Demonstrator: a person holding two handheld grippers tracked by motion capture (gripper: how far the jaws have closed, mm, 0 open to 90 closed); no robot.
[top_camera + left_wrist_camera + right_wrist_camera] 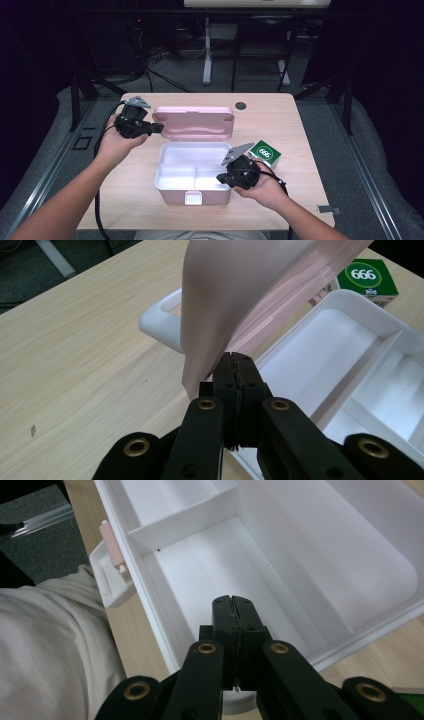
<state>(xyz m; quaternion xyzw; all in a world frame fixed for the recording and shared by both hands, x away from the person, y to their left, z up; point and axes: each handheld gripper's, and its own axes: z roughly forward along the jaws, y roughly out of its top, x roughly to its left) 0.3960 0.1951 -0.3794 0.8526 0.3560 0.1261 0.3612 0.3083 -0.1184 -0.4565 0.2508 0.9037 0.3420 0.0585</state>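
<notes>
While the pink lunch box point(194, 175) sits open mid-table, the left gripper point(156, 128), jaws pressed together, props its raised lid point(194, 121), apparently so the right gripper point(221, 178), likewise closed and empty, can reach inside.

Both forearms reach forward, left gripper point(150, 128) and right gripper point(226, 177) (jaws pressed together) apart.

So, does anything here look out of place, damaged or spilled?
Nothing stands out. The pink box sits square on the table with its lid open, its white compartments empty and clean. The green carton lies beside it, intact.
</notes>
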